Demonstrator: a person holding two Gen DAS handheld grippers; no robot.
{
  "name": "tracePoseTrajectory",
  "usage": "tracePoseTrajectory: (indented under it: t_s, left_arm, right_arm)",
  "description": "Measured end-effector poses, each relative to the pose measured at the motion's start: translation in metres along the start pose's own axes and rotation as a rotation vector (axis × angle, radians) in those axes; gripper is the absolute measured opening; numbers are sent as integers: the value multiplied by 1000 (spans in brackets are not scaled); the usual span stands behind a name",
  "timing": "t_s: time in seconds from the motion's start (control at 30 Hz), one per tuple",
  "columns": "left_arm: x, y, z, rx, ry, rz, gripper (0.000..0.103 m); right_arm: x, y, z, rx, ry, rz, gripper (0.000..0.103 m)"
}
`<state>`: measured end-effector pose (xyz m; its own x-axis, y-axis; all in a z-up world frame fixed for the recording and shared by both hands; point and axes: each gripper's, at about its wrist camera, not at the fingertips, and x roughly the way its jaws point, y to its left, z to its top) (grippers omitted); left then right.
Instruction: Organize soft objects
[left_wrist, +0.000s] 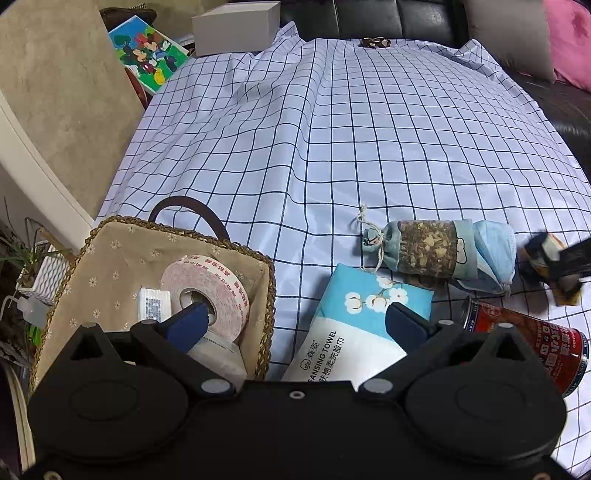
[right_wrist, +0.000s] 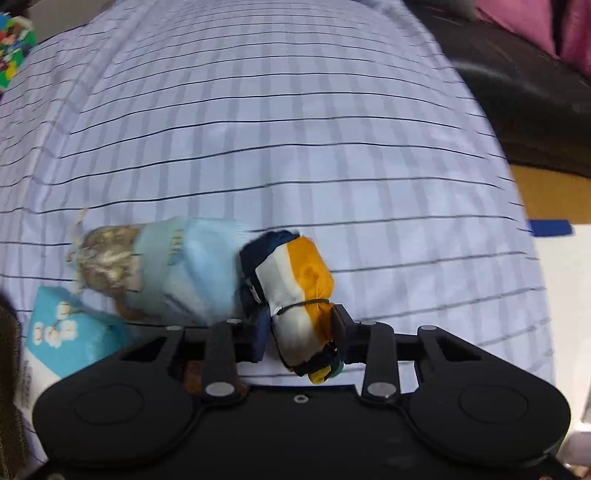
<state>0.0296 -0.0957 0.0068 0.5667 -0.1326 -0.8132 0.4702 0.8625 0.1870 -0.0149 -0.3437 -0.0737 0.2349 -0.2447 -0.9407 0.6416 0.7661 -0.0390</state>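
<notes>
Now the right tongs (right_wrist: 301, 332) pinch a rolled orange, white and navy cloth bundle (right_wrist: 295, 280) on the checked bench (right_wrist: 295, 129), just beside a blue sachet (right_wrist: 155, 258), while the left tongs (left_wrist: 295, 321) stand spread over a lined basket (left_wrist: 110, 251) and a towel pack (left_wrist: 351, 325).

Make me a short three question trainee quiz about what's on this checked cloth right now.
1. True or false: the right gripper is shut on the folded orange, white and navy cloth bundle.
2. Which is in the basket? A) tape roll B) red can C) face mask
3. Fill in: the left gripper is ___.

Key: 1 true; 2 A; 3 open.
</notes>
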Motion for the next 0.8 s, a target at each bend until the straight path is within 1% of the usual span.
tracePoseTrajectory:
  t_s: [0.17,0.3,0.33,0.37,0.5,0.6,0.63,0.67,0.7,0.73,0.8]
  left_arm:
    - [2,-1,0,-7,13,-17,100]
    - [3,-5,1,-14,23,-34,100]
    - [3,-6,2,-15,23,-39,100]
    - [3,-8,2,-16,24,-45,100]
    - [3,-17,4,-11,28,-71,100]
    - [7,-25,5,-7,36,-81,100]
    - [8,-27,6,-9,38,-87,100]
    - [9,-30,8,-12,38,-94,100]
    - [10,-34,9,-14,37,-98,100]
    - [12,-37,12,-14,33,-100,100]
    - [17,-46,18,-14,21,-104,100]
  right_arm:
    - [-6,-37,-13,54,40,-9,30]
    - [-9,-55,-35,17,66,-27,29]
    - [-9,-60,-41,13,82,-26,27]
    - [-9,-66,-49,8,98,-25,23]
    - [-14,-82,-64,2,137,-8,22]
    - [-25,-90,-67,40,109,30,23]
    - [-28,-92,-64,61,94,43,29]
    - [-32,-93,-62,81,79,54,38]
    - [-35,-95,-60,99,66,62,43]
    - [-38,-94,-58,117,54,65,49]
    - [-39,-93,-54,137,40,71,51]
